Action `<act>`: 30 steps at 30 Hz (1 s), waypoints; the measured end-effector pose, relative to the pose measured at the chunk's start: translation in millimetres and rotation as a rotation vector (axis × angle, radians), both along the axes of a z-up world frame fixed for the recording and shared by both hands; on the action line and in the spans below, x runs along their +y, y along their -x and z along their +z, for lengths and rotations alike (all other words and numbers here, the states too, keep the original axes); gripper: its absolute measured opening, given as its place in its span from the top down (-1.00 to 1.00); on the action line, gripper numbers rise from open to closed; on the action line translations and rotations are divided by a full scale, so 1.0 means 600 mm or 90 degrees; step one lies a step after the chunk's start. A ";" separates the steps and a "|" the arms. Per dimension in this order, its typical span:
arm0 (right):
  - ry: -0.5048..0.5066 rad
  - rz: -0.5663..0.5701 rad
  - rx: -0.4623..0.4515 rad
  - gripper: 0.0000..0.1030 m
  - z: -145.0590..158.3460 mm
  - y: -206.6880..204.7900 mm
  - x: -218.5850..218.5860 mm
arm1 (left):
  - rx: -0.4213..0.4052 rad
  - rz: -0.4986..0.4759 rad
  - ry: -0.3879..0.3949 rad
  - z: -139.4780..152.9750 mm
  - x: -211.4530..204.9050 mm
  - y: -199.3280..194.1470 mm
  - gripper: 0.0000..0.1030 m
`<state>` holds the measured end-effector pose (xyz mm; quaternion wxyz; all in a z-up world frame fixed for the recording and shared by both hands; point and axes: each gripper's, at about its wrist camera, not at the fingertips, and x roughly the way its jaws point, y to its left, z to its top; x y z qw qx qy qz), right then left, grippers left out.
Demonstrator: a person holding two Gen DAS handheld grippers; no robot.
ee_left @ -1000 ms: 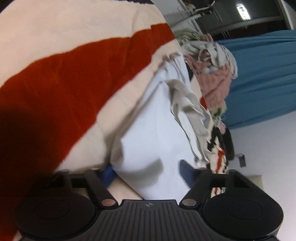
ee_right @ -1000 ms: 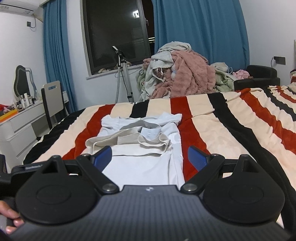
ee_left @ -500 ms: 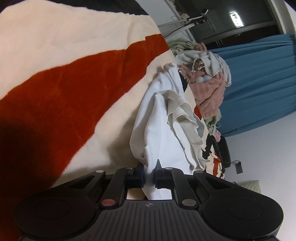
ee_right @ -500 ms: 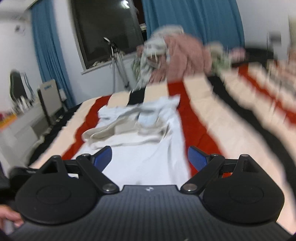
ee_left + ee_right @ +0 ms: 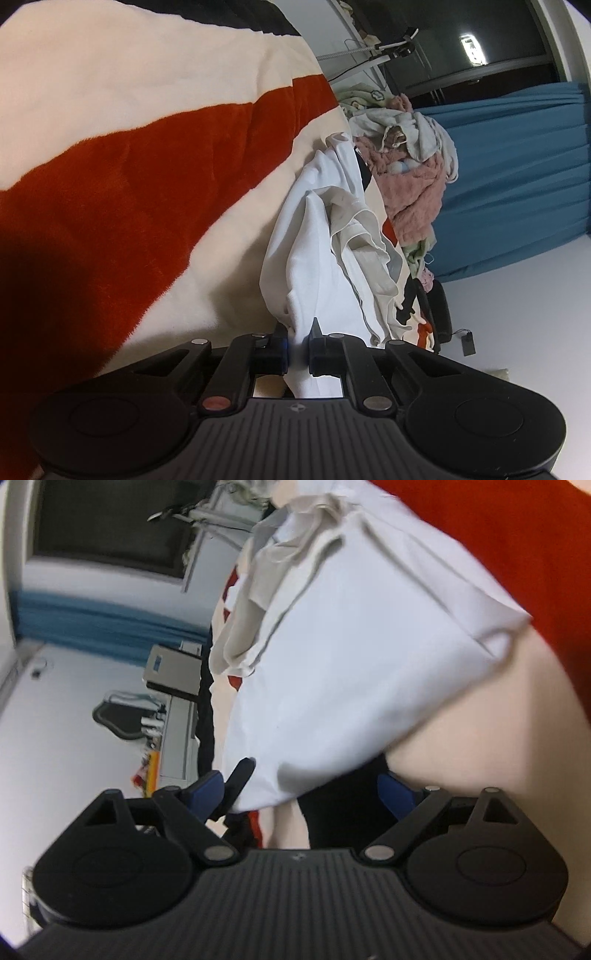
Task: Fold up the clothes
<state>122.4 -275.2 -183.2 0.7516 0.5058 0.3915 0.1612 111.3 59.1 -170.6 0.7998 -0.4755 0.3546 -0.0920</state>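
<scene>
1. The left tongs (image 5: 298, 345) pinch the white shirt's (image 5: 317, 258) hem on the striped bed (image 5: 147, 166).
2. The right tongs (image 5: 306, 794) gape beside it.
3. That thin pinch could slip when lifted.

A: Background stuff, go. Bed?
B: Bed has a striped blanket (image 5: 155, 177), cream, red and black bands, fuzzy pile.
A: Far end of it?
B: A laundry heap (image 5: 410, 162), pink towel-like cloth with pale pieces on top, against a blue curtain (image 5: 517, 177).
A: Window?
B: Dark window (image 5: 107, 520), a tripod (image 5: 373, 51) beside it, ceiling light reflected in the glass.
A: Right wrist view, blurry side?
B: White dresser (image 5: 177, 738) with small items on top, too blurred to name. A chair (image 5: 173, 672) next to it, a dark-framed mirror (image 5: 122, 720) nearby.
</scene>
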 end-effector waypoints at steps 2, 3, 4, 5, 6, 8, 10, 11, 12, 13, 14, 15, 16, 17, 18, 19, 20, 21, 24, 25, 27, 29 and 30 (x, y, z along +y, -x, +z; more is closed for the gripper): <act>-0.003 -0.008 -0.011 -0.80 -0.002 -0.007 0.005 | -0.002 0.002 -0.001 0.000 0.000 0.000 0.82; -0.014 -0.024 -0.011 -0.79 -0.007 -0.009 0.001 | -0.001 0.002 0.000 -0.001 0.000 0.000 0.82; -0.031 -0.046 -0.009 -0.74 -0.014 -0.010 -0.006 | -0.001 0.004 0.003 -0.001 0.000 0.001 0.82; -0.047 -0.068 -0.007 -0.58 -0.019 -0.010 -0.015 | -0.001 0.005 0.005 -0.001 0.000 0.001 0.83; -0.056 -0.092 -0.001 -0.47 -0.023 -0.008 -0.024 | -0.001 0.006 0.007 -0.001 0.001 0.002 0.83; -0.072 -0.142 0.005 -0.29 -0.030 -0.001 -0.041 | -0.002 0.007 0.010 -0.001 0.001 0.003 0.83; -0.086 -0.195 0.008 -0.29 -0.036 0.009 -0.057 | -0.003 0.008 0.013 -0.002 0.002 0.003 0.83; -0.083 -0.221 0.005 -0.29 -0.035 0.015 -0.063 | -0.004 0.009 0.015 -0.002 0.003 0.004 0.83; -0.077 -0.240 0.000 -0.29 -0.033 0.020 -0.071 | -0.004 0.010 0.017 -0.002 0.003 0.004 0.83; -0.071 -0.260 -0.005 -0.29 -0.031 0.026 -0.078 | -0.004 0.010 0.018 -0.003 0.004 0.004 0.83; -0.068 -0.277 -0.010 -0.30 -0.029 0.030 -0.085 | -0.004 0.011 0.020 -0.003 0.005 0.004 0.83; -0.072 -0.282 -0.009 -0.30 -0.030 0.032 -0.090 | -0.003 0.012 0.021 -0.004 0.005 0.005 0.83; -0.078 -0.274 0.000 -0.28 -0.032 0.030 -0.092 | -0.002 0.012 0.023 -0.004 0.005 0.005 0.83; -0.082 -0.267 0.007 -0.28 -0.034 0.029 -0.093 | -0.001 0.013 0.024 -0.005 0.005 0.005 0.83; -0.078 -0.262 0.009 -0.28 -0.034 0.028 -0.089 | 0.000 0.013 0.023 -0.005 0.005 0.005 0.83; -0.073 -0.257 0.010 -0.24 -0.033 0.027 -0.086 | 0.001 0.013 0.023 -0.005 0.006 0.005 0.83; -0.066 -0.249 0.011 -0.22 -0.031 0.028 -0.086 | 0.002 0.014 0.024 -0.005 0.006 0.005 0.83; -0.060 -0.242 0.012 -0.20 -0.029 0.028 -0.087 | 0.002 0.014 0.026 -0.005 0.007 0.005 0.83; -0.044 -0.240 0.023 0.26 -0.032 0.033 -0.095 | 0.004 0.015 0.027 -0.006 0.007 0.005 0.83; -0.039 -0.243 0.029 0.49 -0.035 0.036 -0.099 | 0.003 0.015 0.027 -0.006 0.007 0.004 0.83; -0.031 -0.245 0.023 0.67 -0.035 0.038 -0.101 | -0.008 0.015 0.027 -0.004 0.006 0.005 0.84; -0.009 -0.243 -0.007 0.75 -0.020 0.039 -0.097 | -0.034 0.009 0.012 0.006 0.003 0.005 0.85; 0.000 -0.242 -0.026 0.76 -0.010 0.040 -0.096 | -0.051 0.006 0.010 0.014 0.001 0.007 0.86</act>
